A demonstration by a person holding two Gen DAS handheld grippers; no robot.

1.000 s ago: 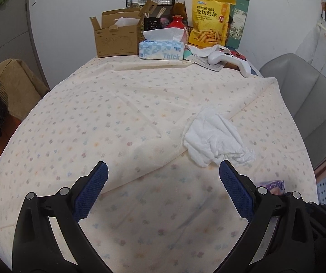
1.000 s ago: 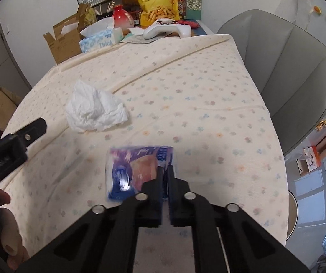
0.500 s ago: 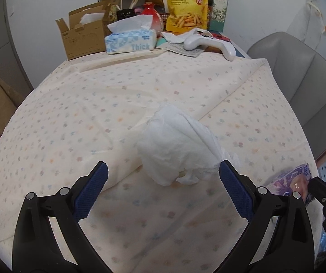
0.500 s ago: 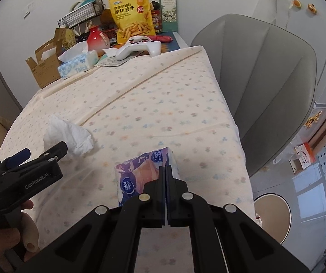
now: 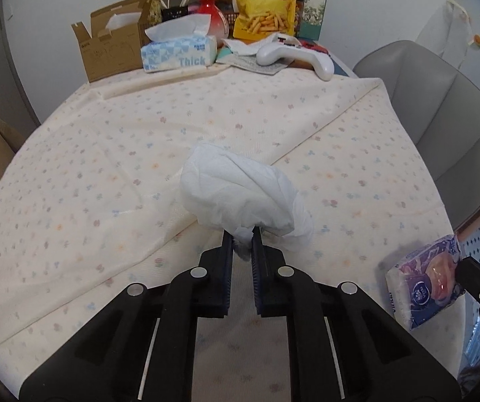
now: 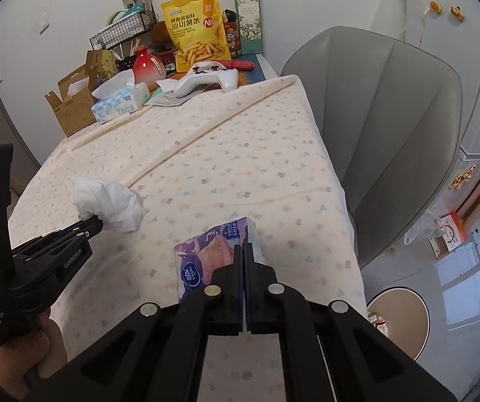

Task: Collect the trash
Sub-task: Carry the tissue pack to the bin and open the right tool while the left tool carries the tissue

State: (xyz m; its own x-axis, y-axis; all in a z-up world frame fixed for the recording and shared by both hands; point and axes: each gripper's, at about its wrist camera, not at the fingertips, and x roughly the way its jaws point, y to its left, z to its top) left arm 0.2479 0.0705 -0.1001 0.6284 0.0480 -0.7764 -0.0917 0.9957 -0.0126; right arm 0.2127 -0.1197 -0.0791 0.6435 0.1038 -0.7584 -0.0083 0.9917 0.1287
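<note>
Left gripper (image 5: 242, 234) jaws have just been closing: wide open around the crumpled tissue (image 5: 240, 194) before, now pinched on its near edge, after moving in from well short of it. Right gripper (image 6: 244, 251) lifted the purple tissue pack (image 6: 213, 258) off the counter (image 6: 206, 167) cloth; the pack now hangs by the counter's right edge.

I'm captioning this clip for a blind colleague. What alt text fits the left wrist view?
The left gripper, its jaws just closed, pinches a crumpled white tissue over a floral tablecloth. At the lower right, a purple tissue packet is held by the right gripper. A tissue box, snack bag and white game controller sit at the far end.
</note>
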